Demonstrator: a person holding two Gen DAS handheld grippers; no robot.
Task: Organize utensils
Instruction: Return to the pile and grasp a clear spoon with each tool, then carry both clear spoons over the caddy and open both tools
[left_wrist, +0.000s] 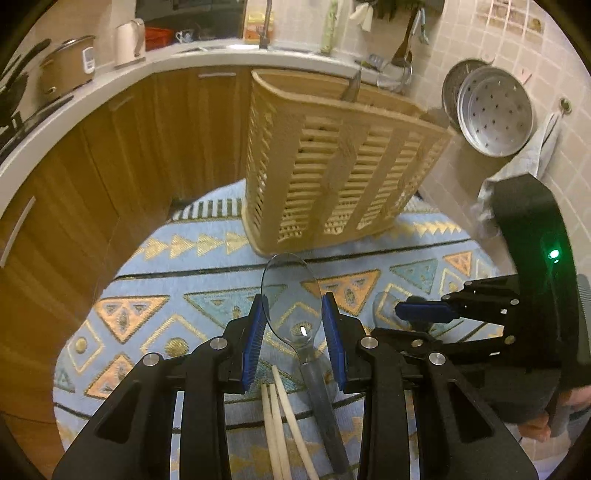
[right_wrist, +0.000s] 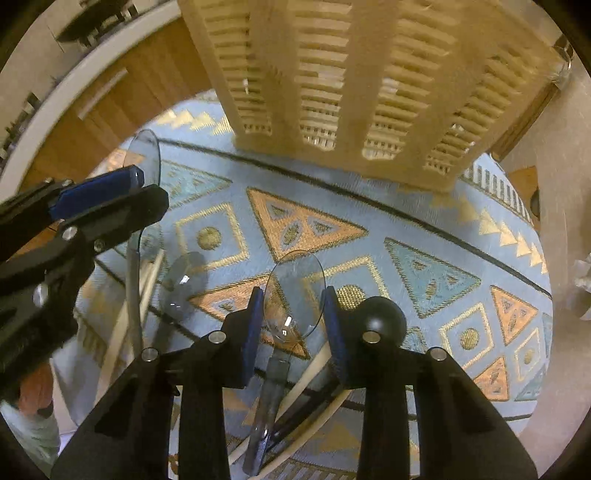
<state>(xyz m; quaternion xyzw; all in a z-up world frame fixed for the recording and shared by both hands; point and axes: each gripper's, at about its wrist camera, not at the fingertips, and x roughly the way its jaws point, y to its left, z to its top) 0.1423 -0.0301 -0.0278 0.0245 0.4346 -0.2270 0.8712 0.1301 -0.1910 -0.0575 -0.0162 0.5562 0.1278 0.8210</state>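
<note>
- Spoon (left_wrist: 291, 295), clear plastic, sits clamped by its bowl between the left gripper (left_wrist: 293, 325) pads, above the patterned mat (left_wrist: 147, 258).
- Second spoon (right_wrist: 295, 295) is pinched likewise in the right gripper (right_wrist: 293, 321).
- Slatted holder (left_wrist: 332, 166) stands at the mat's far edge, with open mat between.
- Chopsticks (left_wrist: 277, 424) lie near.

No readable text, brand, number or sign appears in either view. A small white label (left_wrist: 88, 59) on the front of a pot (left_wrist: 66, 68) at the far left of the back counter is too blurred to read. A yellow-and-orange package (left_wrist: 259, 24) behind the tap shows printing that cannot be made out either.
</note>
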